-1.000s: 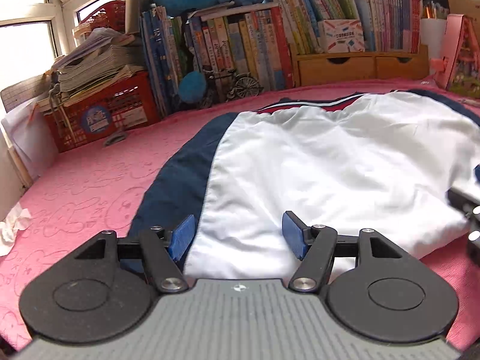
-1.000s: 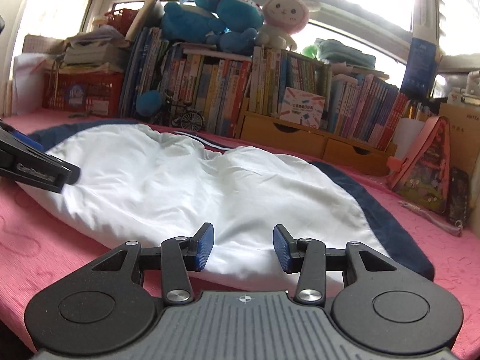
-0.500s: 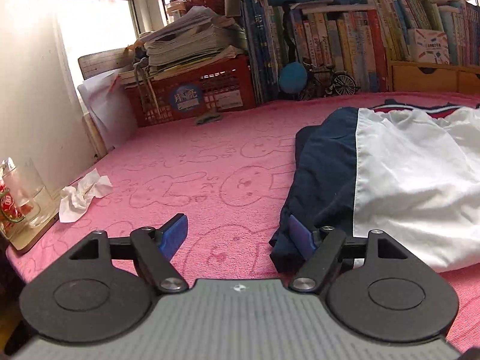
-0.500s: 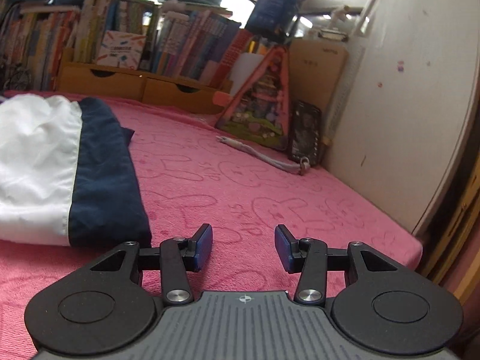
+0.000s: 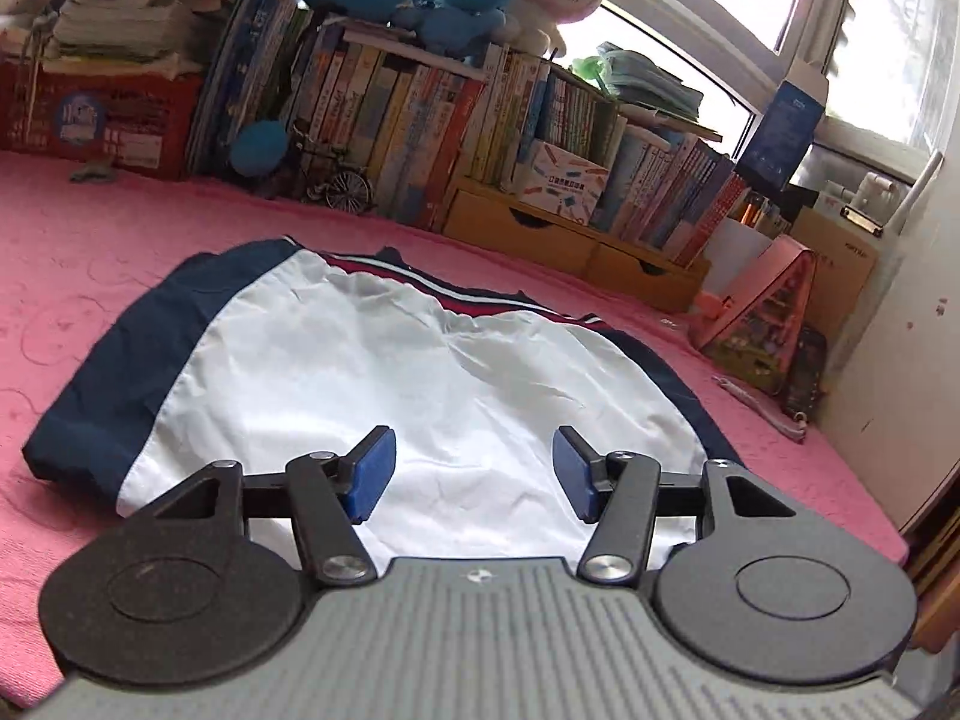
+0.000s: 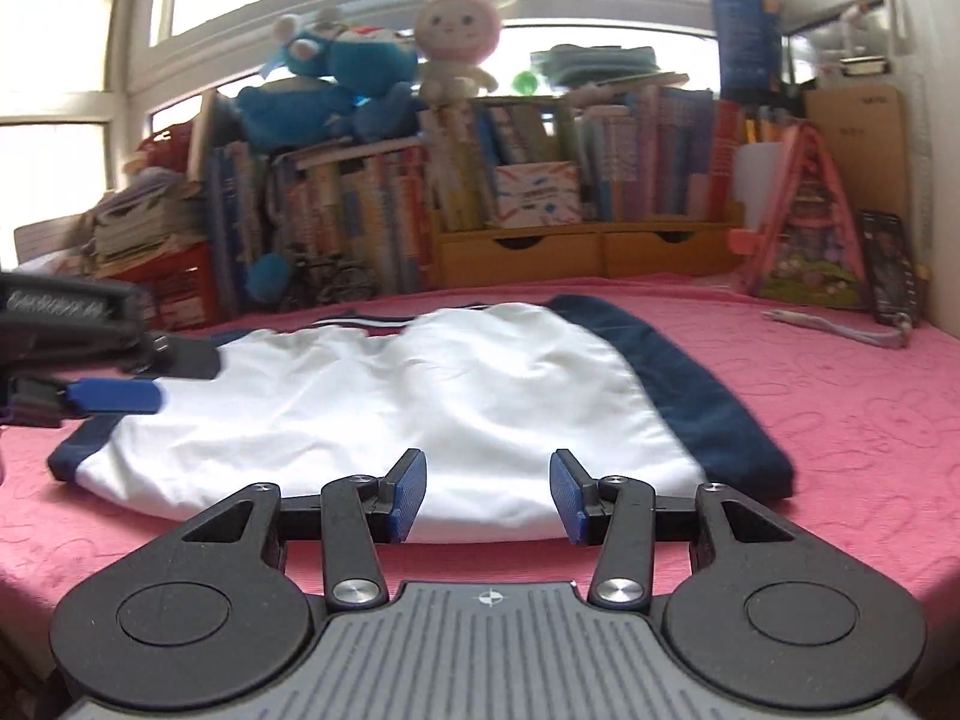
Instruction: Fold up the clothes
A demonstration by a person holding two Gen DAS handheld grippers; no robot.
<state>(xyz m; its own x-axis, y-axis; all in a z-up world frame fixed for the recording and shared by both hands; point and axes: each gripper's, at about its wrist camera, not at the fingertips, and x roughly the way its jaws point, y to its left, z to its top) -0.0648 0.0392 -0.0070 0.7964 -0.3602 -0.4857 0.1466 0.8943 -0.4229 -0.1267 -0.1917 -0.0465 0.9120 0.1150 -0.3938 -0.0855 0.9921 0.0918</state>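
Each gripper, left gripper and right gripper, has a grey ribbed body, two black round housings, black linkage arms with silver screws, and blue ribbed pads.

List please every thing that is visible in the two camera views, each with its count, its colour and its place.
garment: one, white with navy side panels and a red-striped band, lying flat on the bed cover
bed cover: one, pink, under the garment
books: many, mixed colours, standing in a row behind the bed cover
wooden drawers: two, tan, under the books
plush toys: blue ones and a pink-and-cream rabbit, on top of the books
red crate: one, at far left, papers stacked on it
pink triangular case: one, at the right
left gripper: one, black with blue pads, open, over the garment's near edge
right gripper: one, same colours, open, at the garment's near edge
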